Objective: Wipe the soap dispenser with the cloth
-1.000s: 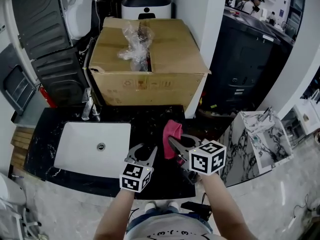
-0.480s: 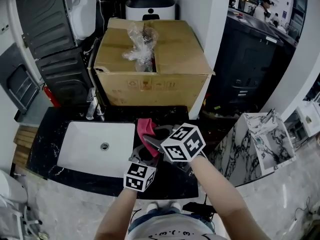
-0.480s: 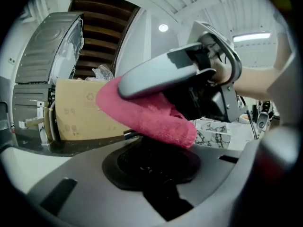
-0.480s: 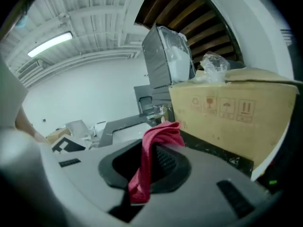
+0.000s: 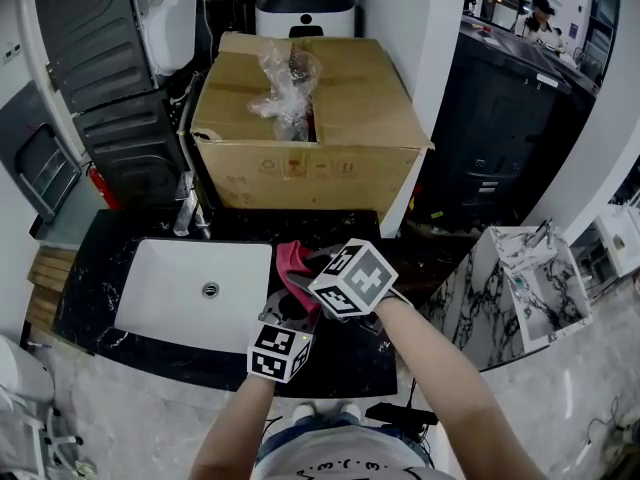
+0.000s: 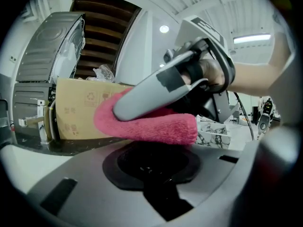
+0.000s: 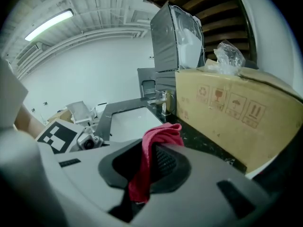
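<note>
The person's two forearms reach in from below in the head view. The left gripper (image 5: 286,314) is the nearer one, low over the front of the black table (image 5: 335,363). Its fingers stand narrow, closed on a glossy black thing that appears to be the dispenser (image 6: 156,162). Only the dark top of the dispenser shows, between the grey fingers.

Just beyond and crossing over it is the right gripper (image 7: 152,152), tilted downward. Its fingers are pinched tight on the cloth (image 5: 292,260), a pink-red rag that bunches out past the fingertips and also hangs down between them. In the left gripper view the cloth lies right over the dispenser's top, with one grey right finger (image 6: 151,94) resting along its upper side. Whether the cloth presses on the dispenser or sits just above it cannot be told.

Left of both grippers, a white sink (image 5: 170,288) is set in the table, with a metal tap (image 5: 186,214) at its far edge.

Behind the table stands a big cardboard box (image 5: 340,128) with a crumpled clear bag (image 5: 285,80) on its open top. Dark appliances rise at the far left. A white marbled block stands on the floor to the right.
</note>
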`<state>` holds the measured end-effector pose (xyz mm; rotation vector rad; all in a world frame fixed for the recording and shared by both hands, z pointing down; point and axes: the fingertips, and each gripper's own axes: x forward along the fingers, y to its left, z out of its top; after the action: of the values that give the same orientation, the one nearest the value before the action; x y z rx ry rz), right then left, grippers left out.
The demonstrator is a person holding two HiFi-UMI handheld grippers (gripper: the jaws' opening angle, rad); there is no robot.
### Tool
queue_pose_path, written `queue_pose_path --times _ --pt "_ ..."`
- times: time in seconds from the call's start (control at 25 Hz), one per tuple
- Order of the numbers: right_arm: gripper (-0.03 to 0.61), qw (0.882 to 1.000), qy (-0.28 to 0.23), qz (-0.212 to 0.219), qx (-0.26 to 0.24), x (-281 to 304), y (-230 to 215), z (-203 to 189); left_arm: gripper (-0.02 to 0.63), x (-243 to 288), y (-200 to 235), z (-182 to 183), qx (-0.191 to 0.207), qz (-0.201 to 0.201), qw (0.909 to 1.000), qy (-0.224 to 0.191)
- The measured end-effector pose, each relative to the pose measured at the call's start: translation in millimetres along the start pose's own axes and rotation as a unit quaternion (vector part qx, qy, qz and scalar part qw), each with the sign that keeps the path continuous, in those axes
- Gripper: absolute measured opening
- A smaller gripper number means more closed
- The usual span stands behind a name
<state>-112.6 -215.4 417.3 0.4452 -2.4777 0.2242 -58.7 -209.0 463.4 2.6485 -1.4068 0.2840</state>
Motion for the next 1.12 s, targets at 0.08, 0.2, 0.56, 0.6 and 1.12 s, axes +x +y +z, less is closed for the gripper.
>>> queue_pose_path --times 0.08,0.2,0.56,0.6,1.12 --pt "0.049 1.000 -0.010 -0.005 0.006 -5 -2 -2 0.104 0 0 0 -0.001 -0.001 1.0000 -0.001" --pt "0.049 1.000 -0.023 -0.010 0.015 -17 -5 -9 0.104 0 1 0 0.000 0.000 1.0000 -0.002" --pt "0.050 0.997 -0.012 -0.053 0.054 -48 -25 -54 0.104 1 2 1 0.009 0.000 0.9999 -0.007" --pt "0.051 0.996 0.007 -0.065 0.053 -47 -28 -66 0.104 1 2 0 0.012 0.000 0.9999 -0.006" --pt "0.051 0.950 -0.145 -0.137 0.239 -103 -42 -90 0.104 3 6 0 -0.025 -0.010 0.9995 0.017"
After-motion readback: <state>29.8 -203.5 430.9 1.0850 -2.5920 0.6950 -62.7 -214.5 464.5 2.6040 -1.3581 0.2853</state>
